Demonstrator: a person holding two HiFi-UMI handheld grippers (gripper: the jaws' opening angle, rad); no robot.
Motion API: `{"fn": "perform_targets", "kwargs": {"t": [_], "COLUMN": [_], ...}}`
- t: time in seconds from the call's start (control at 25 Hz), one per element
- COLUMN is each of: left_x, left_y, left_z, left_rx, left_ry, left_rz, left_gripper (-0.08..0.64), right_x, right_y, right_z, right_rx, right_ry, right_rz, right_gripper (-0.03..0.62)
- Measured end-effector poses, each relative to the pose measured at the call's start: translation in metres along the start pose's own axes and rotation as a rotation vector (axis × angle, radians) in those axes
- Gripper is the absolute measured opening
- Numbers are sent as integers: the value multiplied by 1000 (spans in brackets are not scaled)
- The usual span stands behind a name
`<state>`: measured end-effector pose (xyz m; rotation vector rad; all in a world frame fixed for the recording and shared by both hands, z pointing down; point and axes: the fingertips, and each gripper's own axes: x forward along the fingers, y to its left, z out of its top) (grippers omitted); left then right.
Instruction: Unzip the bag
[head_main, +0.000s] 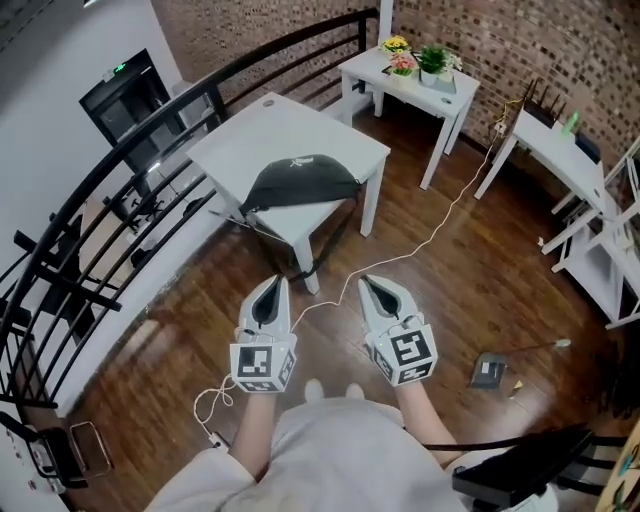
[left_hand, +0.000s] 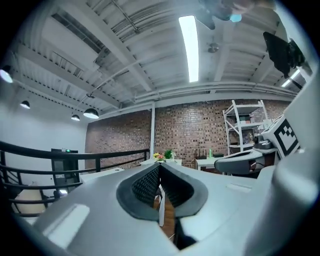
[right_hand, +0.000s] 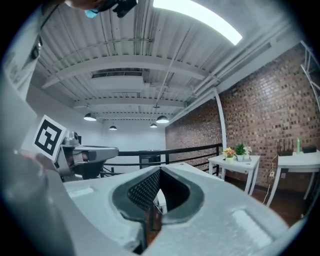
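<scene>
Brick walls ringed the room; the bag (head_main: 298, 183) lay on the white counter (head_main: 240, 140), well apart from my left gripper (head_main: 271, 288) and right gripper (head_main: 368, 287), whose jaws were together and empty. I judged it soft and light, needing one hold on the fabric and one on the zip tab.

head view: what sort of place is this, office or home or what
Likely a loft-style studio or lab, perhaps on a mezzanine: a brick wall, a black railing curving along the edge, a wood floor and plain white tables.

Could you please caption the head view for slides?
Left gripper and right gripper, both shut and empty, face the bag on the table.
</scene>
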<state>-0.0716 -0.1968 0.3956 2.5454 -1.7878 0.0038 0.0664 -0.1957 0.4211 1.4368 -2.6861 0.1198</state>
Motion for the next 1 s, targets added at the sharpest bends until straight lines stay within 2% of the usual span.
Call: {"fn": "perform_targets", "kwargs": {"t": [0.2,0.36,0.68,1.0], "left_x": [-20,-29,-40,-49], "left_y": [-1,6,21,33], "left_z": [8,1,8,12], "left_rx": [10,-2,11,21], "left_ry": [-40,-40,-53,-54], "left_rz": [-5,2,-1,-7], "left_gripper": [18,18,18,18], "right_x": [-2,4,12,15], "right_y": [32,47,60,80], "right_z": [-7,-7,16,17], "right_rx": [-13,-33,-58,-56], "right_ry": [19,28,-25,-26], "right_rz": [26,38,18,17], "right_gripper": [-8,-8,-8,-8]}}
